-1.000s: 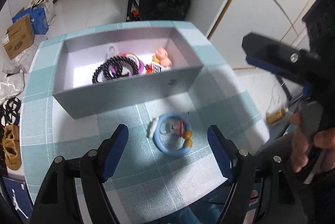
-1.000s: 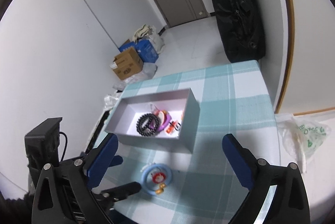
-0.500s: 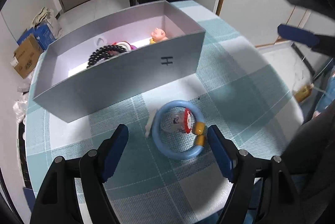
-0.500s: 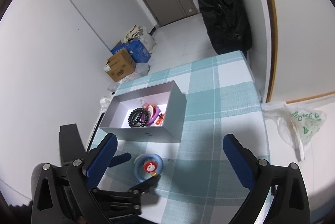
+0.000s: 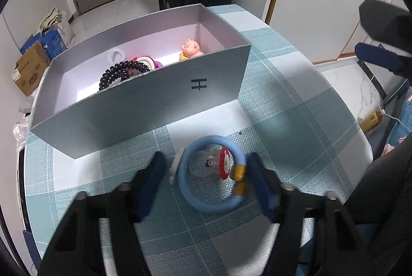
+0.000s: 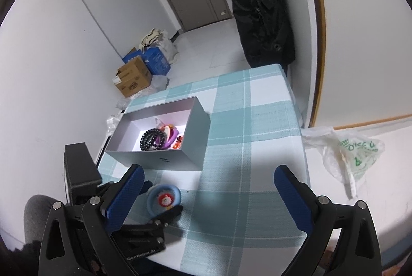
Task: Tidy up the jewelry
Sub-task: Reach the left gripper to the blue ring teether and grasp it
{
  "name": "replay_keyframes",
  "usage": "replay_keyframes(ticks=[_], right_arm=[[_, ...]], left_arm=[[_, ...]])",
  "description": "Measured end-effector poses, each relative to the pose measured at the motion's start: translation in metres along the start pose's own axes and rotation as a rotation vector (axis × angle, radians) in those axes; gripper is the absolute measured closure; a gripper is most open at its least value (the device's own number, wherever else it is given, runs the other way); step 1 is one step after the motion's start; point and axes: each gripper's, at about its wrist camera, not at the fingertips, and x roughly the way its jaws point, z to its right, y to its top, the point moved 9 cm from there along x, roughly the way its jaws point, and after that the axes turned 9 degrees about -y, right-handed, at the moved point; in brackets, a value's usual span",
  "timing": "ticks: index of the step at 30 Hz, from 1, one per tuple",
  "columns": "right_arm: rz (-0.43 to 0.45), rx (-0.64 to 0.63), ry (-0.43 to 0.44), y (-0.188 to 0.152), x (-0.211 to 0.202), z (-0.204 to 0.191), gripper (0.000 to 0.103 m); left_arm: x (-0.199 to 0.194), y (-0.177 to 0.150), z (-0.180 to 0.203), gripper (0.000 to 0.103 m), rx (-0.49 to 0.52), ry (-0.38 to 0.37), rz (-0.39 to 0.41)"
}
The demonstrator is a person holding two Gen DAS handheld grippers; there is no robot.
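Observation:
A blue ring bracelet (image 5: 185, 188) with a red charm and yellow beads lies on the checked tablecloth (image 5: 296, 126), just in front of the grey box (image 5: 144, 106). My left gripper (image 5: 206, 180) points down over it, one pad on each side of the ring. Its jaws are closing and the pads do not press on the ring. The box holds a black bead bracelet (image 5: 121, 72), a purple and white bangle (image 5: 150, 60) and a pink pig figure (image 5: 190, 48). My right gripper (image 6: 208, 196) hangs open above the table's near side with nothing between its fingers. From there the blue ring bracelet (image 6: 152, 201) and the grey box (image 6: 159, 160) lie to its left.
Cardboard boxes (image 6: 132, 80) and bags sit on the floor beyond the table. A black bag (image 6: 260, 5) leans on the far wall. A plastic bag (image 6: 350, 149) lies on the floor to the right. The table's edge (image 6: 296, 106) runs along the wall.
The left gripper's jaws have narrowed from wide apart to close on both sides of the blue ring, and it has sunk nearer the table. The right gripper has barely moved.

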Motion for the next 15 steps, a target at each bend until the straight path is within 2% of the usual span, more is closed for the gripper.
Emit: replay_keyframes(ticks=[6, 9, 15], right_arm=[[-0.009, -0.003, -0.01, -0.002, 0.002, 0.0, 0.001], [-0.013, -0.001, -0.019, -0.003, 0.004, 0.001, 0.001], [-0.036, 0.016, -0.04, -0.008, 0.011, 0.005, 0.001]], left_arm=[[0.0, 0.001, 0.001, 0.051, -0.011, -0.032, 0.001], [-0.003, 0.003, 0.001, 0.051, -0.046, -0.09, 0.005], [-0.022, 0.012, 0.009, 0.051, -0.044, -0.136, 0.056]])
